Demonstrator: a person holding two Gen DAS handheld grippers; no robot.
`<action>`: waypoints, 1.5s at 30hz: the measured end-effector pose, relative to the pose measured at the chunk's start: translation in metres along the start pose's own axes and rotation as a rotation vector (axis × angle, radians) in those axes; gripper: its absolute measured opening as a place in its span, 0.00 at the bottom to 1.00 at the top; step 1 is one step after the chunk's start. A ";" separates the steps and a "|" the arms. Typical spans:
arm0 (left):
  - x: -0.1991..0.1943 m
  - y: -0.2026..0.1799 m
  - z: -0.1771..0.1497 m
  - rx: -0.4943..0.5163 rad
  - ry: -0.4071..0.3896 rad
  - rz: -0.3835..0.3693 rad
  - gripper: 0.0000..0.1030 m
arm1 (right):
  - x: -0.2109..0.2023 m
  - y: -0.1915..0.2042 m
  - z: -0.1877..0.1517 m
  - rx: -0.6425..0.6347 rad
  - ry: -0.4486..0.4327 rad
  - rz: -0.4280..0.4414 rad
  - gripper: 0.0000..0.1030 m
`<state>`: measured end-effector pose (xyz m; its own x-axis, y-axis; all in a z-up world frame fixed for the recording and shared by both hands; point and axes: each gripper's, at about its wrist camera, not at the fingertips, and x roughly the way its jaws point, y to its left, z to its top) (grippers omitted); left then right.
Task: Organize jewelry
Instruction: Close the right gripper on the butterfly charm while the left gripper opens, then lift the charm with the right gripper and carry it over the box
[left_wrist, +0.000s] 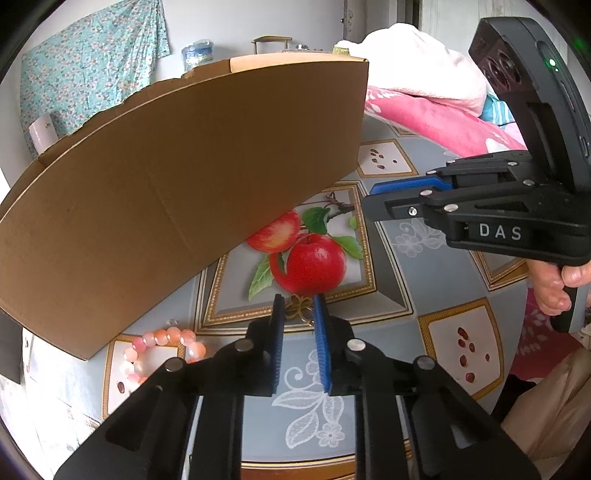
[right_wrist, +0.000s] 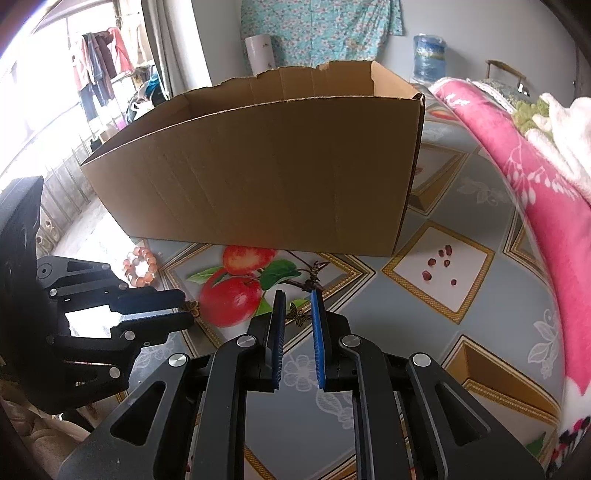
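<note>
A small gold butterfly charm (left_wrist: 300, 309) lies on the tablecloth between the open fingers of my left gripper (left_wrist: 299, 301). In the right wrist view a gold butterfly charm (right_wrist: 297, 314) lies between the open fingers of my right gripper (right_wrist: 297, 297), and another gold charm (right_wrist: 191, 307) shows at the left gripper's tips (right_wrist: 184, 309). A pink and orange bead bracelet (left_wrist: 162, 349) lies left of my left gripper, near the box corner; it also shows in the right wrist view (right_wrist: 140, 266). An open cardboard box (right_wrist: 258, 162) stands behind.
The table has a cloth printed with red apples (left_wrist: 314, 266) and seed tiles (right_wrist: 439, 262). A pink blanket (right_wrist: 535, 177) lies along the right. The right gripper (left_wrist: 373, 201) reaches in from the right in the left wrist view. A white cup (right_wrist: 260, 51) stands behind the box.
</note>
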<state>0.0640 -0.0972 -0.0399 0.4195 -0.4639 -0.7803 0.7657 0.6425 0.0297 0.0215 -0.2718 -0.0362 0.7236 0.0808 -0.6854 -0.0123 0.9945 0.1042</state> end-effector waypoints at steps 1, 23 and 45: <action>0.000 0.000 -0.001 -0.004 -0.002 0.003 0.15 | 0.000 0.000 0.000 -0.001 -0.001 -0.001 0.12; -0.013 -0.004 -0.006 -0.068 0.007 -0.049 0.08 | -0.009 0.007 0.003 -0.011 -0.021 -0.011 0.12; -0.003 -0.015 -0.003 -0.076 0.005 0.053 0.24 | -0.010 0.003 -0.001 0.003 -0.025 0.006 0.12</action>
<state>0.0498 -0.1037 -0.0405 0.4563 -0.4249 -0.7818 0.7031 0.7107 0.0241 0.0139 -0.2691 -0.0298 0.7407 0.0851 -0.6665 -0.0150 0.9938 0.1101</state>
